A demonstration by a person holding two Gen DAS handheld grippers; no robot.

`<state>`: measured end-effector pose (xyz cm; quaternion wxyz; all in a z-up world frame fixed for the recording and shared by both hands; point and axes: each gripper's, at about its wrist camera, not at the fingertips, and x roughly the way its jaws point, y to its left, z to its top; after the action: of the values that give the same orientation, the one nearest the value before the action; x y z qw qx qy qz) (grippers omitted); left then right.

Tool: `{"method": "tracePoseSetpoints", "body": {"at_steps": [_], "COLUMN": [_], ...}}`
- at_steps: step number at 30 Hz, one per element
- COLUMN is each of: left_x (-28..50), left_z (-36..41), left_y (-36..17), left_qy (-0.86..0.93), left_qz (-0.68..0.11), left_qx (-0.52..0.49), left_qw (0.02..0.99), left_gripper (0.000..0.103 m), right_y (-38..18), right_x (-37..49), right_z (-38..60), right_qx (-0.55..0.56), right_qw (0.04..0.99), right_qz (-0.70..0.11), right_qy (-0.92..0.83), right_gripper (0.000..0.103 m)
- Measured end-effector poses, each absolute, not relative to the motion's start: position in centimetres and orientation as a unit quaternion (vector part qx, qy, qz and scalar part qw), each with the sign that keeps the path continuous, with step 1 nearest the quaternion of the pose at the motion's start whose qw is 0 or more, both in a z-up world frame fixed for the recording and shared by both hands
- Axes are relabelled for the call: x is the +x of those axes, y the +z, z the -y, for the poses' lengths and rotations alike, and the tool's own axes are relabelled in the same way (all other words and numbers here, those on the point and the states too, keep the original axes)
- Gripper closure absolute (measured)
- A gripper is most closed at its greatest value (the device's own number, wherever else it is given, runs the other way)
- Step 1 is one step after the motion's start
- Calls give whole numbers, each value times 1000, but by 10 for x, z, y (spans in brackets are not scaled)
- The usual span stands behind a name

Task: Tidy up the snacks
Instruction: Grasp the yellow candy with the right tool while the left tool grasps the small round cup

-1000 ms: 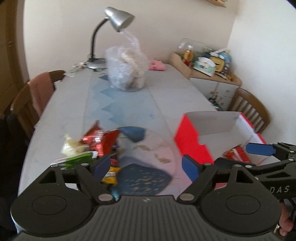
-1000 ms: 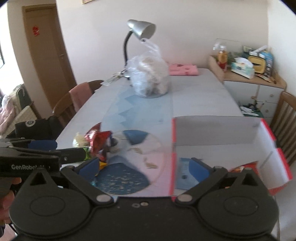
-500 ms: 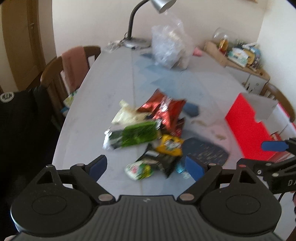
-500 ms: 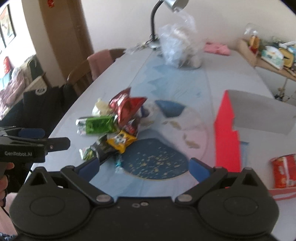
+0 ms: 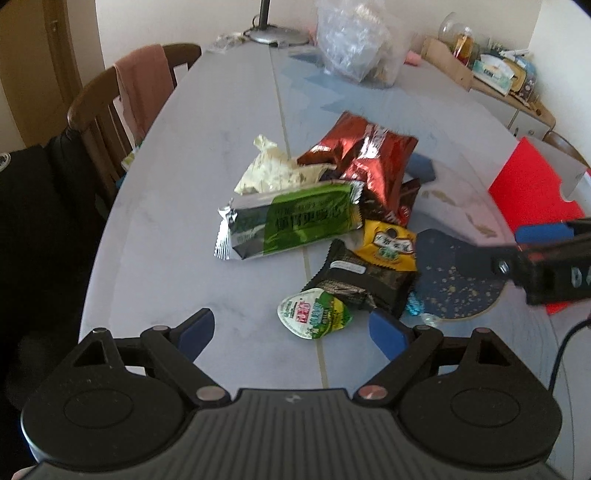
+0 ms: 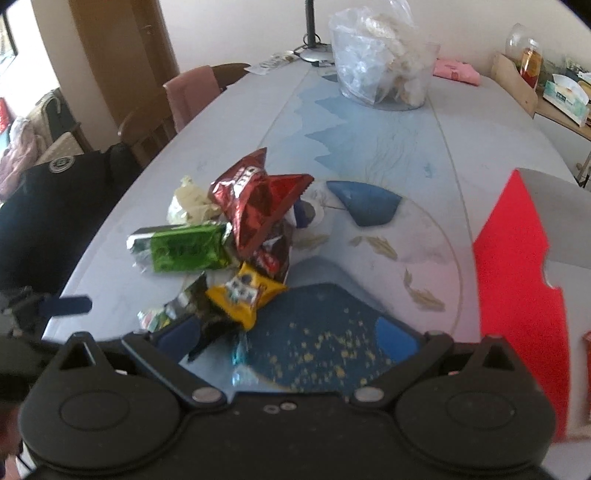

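1. Pale and long, the desk point(image 5: 184, 206) runs away from me toward a wall, with a wooden chair point(image 5: 103, 110) at its left edge and a pink cloth point(image 5: 142, 85) draped over the chair's back.
2. At the right I see a red box point(image 6: 517, 280), its grey flap raised.
3. A clear plastic bag point(image 6: 376, 51) sits at the far end by a lamp base point(image 5: 275, 35).
4. Mid-desk lies the snack pile: a red foil bag point(image 5: 369, 155) on top, a green packet point(image 5: 291, 221) in front of it, a cream wrapper point(image 5: 269, 173) behind that.
5. Nearer me are a yellow pouch point(image 5: 388, 247), a dark packet point(image 5: 358, 280) and a small round-lidded cup point(image 5: 314, 314), just beside each other.
6. My left tool point(image 5: 291, 332) hangs with its jaws wide apart, having just been opening; the cup lies ahead between the tips, untouched.
7. My right tool point(image 6: 291, 332) also stands wide, gripping nothing, over the dark blue patch of the desk's print.
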<state>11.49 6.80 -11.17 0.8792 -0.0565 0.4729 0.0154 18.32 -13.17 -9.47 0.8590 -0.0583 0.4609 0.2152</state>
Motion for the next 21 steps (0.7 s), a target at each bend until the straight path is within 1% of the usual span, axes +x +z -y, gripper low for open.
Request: {"method": "tracePoseSetpoints", "body": {"at_steps": [5, 9, 11, 13, 17, 21], "left_x": [125, 130, 132, 133, 135, 136], "left_z": [-69, -67, -66, -66, -64, -62], "left_y": [-120, -124, -127, -129, -130, -132], "left_qy": [9, 0, 1, 3, 2, -3], "left_qz": [-485, -490, -493, -496, -493, -496], "left_qx": [-65, -61, -54, -51, -46, -52], "left_qw": [872, 870, 868, 867, 869, 866], "left_gripper": [24, 28, 34, 37, 39, 45], "right_y": [-114, -125, -130, -134, -143, -145], "right_x": [205, 215, 219, 222, 228, 226], "right_z": [120, 110, 104, 99, 89, 83], "right_qx": [-45, -45, -49, -51, -41, -46], "right_qw": [849, 841, 839, 839, 834, 837], "right_qz": [-486, -498, -500, -503, -515, -511], "right_qy": [201, 206, 208, 201, 193, 188], "right_gripper": [10, 13, 14, 16, 19, 20]}}
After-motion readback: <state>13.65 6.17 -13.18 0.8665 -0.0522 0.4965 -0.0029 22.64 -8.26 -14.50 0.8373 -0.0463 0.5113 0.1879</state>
